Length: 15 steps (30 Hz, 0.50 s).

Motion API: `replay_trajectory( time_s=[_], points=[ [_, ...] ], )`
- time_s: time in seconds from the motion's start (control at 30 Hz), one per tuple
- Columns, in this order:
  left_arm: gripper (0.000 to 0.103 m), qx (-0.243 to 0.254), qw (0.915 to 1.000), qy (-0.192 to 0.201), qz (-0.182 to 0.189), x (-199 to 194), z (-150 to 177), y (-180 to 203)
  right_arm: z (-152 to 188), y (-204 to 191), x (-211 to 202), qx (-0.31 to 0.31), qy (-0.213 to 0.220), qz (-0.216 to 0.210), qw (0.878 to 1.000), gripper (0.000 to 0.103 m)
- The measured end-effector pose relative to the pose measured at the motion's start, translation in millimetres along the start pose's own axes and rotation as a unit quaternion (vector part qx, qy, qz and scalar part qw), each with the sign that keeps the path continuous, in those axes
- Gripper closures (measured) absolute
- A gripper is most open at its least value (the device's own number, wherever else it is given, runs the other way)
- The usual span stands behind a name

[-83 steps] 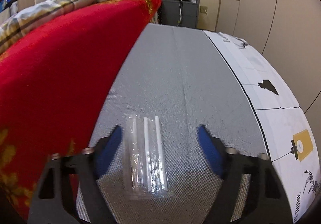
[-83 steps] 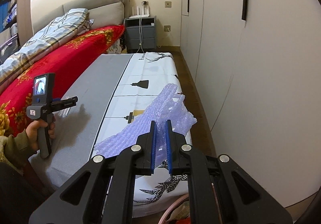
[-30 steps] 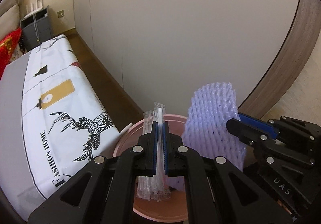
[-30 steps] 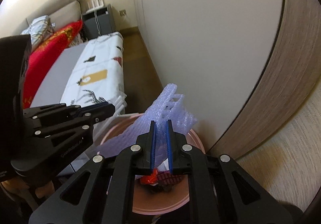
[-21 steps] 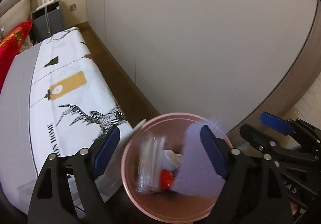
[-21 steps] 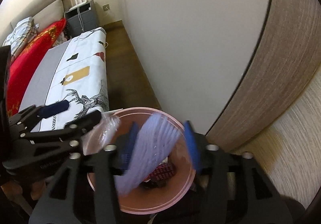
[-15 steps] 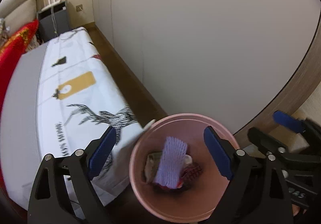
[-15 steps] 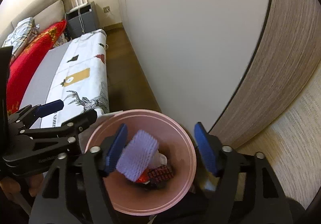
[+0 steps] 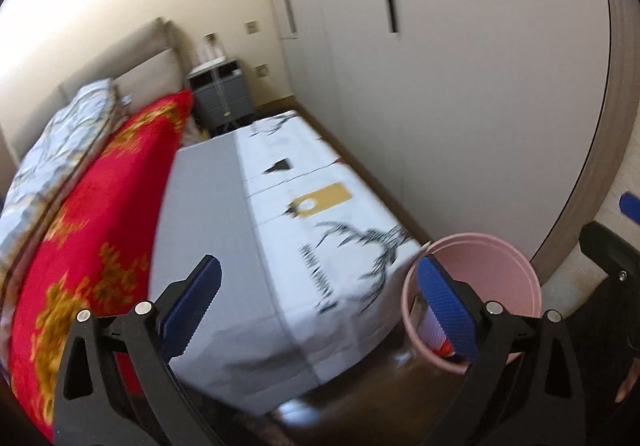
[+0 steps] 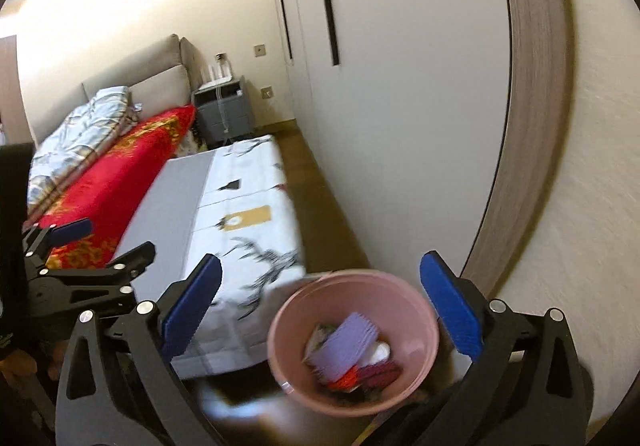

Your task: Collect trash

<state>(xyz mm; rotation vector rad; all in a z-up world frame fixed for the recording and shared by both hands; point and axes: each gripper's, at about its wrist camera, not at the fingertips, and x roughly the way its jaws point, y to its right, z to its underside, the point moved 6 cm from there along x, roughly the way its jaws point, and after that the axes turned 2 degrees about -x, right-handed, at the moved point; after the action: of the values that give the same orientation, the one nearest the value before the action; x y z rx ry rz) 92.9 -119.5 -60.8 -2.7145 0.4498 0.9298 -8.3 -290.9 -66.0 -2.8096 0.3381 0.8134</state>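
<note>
We see a bed [image 10: 120, 174] with a red blanket [image 9: 92, 214] and a checked quilt [image 10: 80, 134] against a beige headboard [image 10: 140, 86], lit warmly from above on the cream wall [image 10: 140, 6]. A grey nightstand [image 10: 222, 108] stands in the corner beside tall white wardrobe doors [image 10: 400, 86], and a dark wood floor [image 10: 324, 214] runs between them and a grey-and-white printed bench [image 10: 224, 214] at the bedside.

- Left wrist view looks along the bed [image 9: 248, 230] toward the nightstand [image 9: 222, 94], pink bin [image 9: 480, 258] low right.
- Right wrist view looks down into that bin [image 10: 416, 310], close above; both share bed [image 10: 240, 214] and nightstand [image 10: 224, 108].
</note>
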Motion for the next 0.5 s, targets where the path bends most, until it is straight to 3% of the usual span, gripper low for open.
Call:
replay_trajectory(
  time_s=[0.2, 0.5],
  points=[
    [0.008, -0.04, 0.9987, -0.008, -0.03, -28.1, 27.3, -32.0, 29.4, -28.1, -20.5, -0.022, -0.024, -0.026, 0.999, 0.005],
    [0.008, -0.058, 0.9982, -0.012, -0.013, -41.4, 44.9, -34.3, 41.1, -37.4, -28.6, -0.039, -0.023, -0.019, 0.999, 0.005]
  ],
)
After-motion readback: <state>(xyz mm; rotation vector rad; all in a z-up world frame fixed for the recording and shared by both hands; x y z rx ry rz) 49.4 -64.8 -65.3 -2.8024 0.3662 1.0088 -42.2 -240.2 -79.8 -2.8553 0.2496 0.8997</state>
